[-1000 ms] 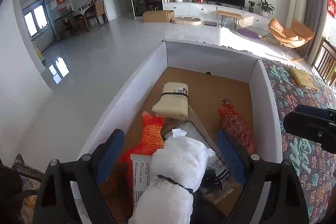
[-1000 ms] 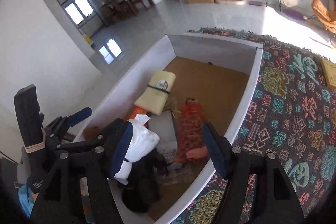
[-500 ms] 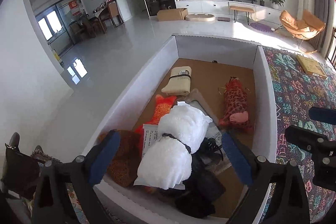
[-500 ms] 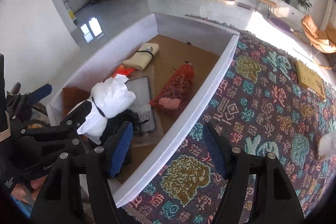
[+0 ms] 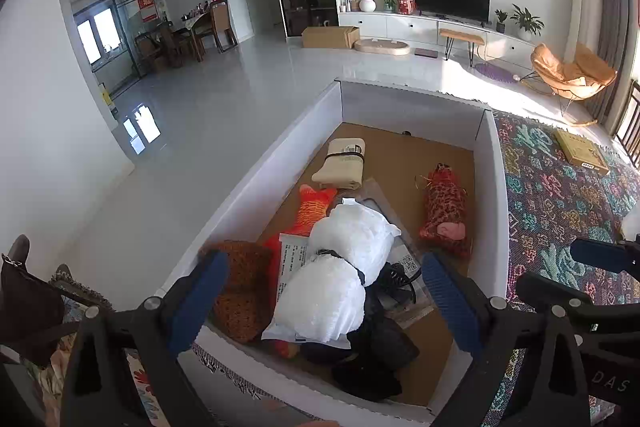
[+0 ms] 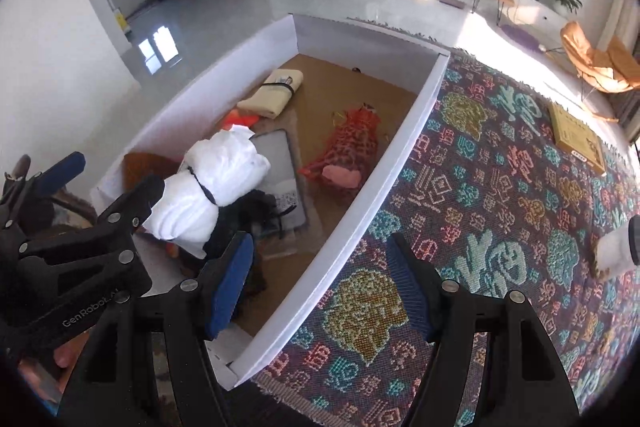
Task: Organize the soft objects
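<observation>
The white bundle (image 5: 340, 279), a fluffy roll cinched by a dark strap, lies in the lower middle of the left wrist view, on top of the pile at the near end of the white-walled box (image 5: 280, 163). The left gripper (image 5: 324, 303) hangs above it, jaws spread wide and nothing between the pads; they have just been opening. The right gripper (image 6: 320, 287) sits low in its own view, jaws parted and empty, straddling the box's right wall over the patterned rug (image 6: 500, 167).

That drop looks finished, so I reckon the next job is fetching another soft thing. A pale object (image 6: 614, 255) at the right edge of the right wrist view, on the rug, may be it, though I can't tell what it is. I'd take it across its narrow middle and set it in the bare cardboard floor at the upper end, past the red net bag (image 5: 444, 211) and the beige roll (image 5: 342, 163), rather than heap it on the pile.
</observation>
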A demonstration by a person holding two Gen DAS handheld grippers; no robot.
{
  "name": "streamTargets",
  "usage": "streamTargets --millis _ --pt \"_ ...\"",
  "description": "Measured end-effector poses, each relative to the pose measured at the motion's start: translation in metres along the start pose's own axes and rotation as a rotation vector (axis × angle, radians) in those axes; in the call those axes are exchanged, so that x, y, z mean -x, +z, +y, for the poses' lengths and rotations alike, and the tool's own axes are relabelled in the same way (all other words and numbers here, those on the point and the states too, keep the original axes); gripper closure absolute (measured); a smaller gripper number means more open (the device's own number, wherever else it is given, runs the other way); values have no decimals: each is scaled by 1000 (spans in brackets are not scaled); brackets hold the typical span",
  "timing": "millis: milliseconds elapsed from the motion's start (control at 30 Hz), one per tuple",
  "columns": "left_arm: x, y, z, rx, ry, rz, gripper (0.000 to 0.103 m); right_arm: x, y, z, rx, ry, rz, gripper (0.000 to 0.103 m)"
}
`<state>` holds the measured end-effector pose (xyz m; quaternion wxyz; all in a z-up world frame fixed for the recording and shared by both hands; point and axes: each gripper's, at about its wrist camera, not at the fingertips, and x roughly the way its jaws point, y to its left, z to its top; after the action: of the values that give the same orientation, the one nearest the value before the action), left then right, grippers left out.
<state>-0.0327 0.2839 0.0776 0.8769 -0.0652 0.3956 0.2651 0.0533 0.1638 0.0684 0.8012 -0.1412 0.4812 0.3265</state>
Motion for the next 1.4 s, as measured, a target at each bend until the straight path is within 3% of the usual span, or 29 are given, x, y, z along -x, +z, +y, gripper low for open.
streamTargets --millis 467,667,1400 --pt "2 -2 6 24 9 6 6 6 0 16 25 -17 -2 31" --pt "4 -2 7 19 24 -10 0 8 0 14 25 -25 -2 31" --pt "-1 -3 11 33 23 -13 0 8 3 10 20 -33 -3 31"
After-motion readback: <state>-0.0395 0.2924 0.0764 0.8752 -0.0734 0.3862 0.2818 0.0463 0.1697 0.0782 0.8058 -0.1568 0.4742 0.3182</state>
